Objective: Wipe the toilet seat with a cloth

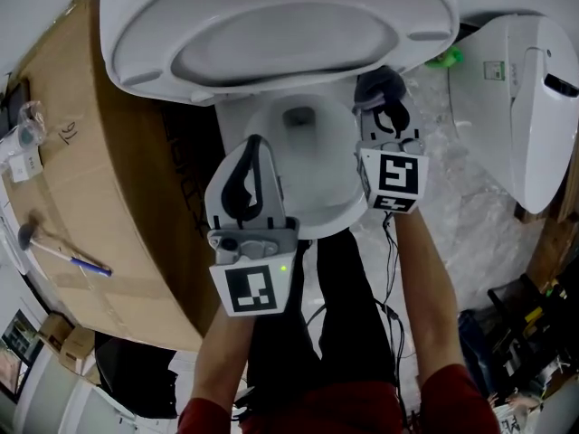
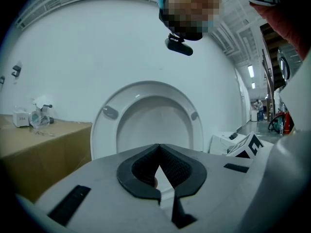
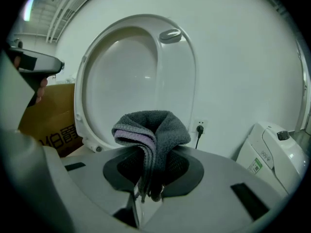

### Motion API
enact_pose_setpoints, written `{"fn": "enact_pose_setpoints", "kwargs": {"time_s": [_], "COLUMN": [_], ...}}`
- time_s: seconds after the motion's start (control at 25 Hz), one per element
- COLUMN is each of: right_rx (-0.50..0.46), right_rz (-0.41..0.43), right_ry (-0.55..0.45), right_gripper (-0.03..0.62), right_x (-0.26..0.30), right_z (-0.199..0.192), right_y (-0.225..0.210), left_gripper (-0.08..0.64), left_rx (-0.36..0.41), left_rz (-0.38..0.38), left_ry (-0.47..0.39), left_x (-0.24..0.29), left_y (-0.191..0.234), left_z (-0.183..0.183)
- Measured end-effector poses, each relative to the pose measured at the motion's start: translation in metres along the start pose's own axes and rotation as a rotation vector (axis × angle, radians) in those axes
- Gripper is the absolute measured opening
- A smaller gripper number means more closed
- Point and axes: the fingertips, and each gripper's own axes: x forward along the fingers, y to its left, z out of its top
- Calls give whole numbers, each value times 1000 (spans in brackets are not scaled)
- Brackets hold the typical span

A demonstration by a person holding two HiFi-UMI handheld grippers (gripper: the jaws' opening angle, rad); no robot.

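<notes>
right gripper (image 3: 148, 174) clamps cloth (image 3: 156, 127), left gripper (image 2: 158, 152) closed

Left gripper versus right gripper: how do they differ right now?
The left gripper is shut on nothing; the right gripper is shut on a folded grey cloth. In the head view the left gripper overlaps the toilet bowl at its left rim, while the right gripper is at its right rim and reaches farther up. Both point toward the raised seat.

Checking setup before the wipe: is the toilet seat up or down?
Up. The toilet seat stands upright, its underside bumpers facing the left gripper view; in the head view the bowl rim lies uncovered.
</notes>
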Motion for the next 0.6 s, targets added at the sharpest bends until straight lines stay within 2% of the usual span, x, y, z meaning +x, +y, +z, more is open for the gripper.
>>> {"fn": "enact_pose_setpoints", "kwargs": {"time_s": [0.16,0.28,0.6], "right_rx": [-42,-34,-25], "right_rz": [27,7,28], "right_ry": [79,130,147], "right_gripper": [75,75,75], "right_x": [16,29,40], "right_z": [-29,-52,-63], "right_y": [14,5,7], "left_gripper": [12,12,12], "left_rx": [-7,-4,-12], "left_rz": [8,6,10], "left_ry": [32,43,71], "left_x": [-2,-2,-4], "left_y": [5,4,8], "left_z": [-17,-26,-42]}}
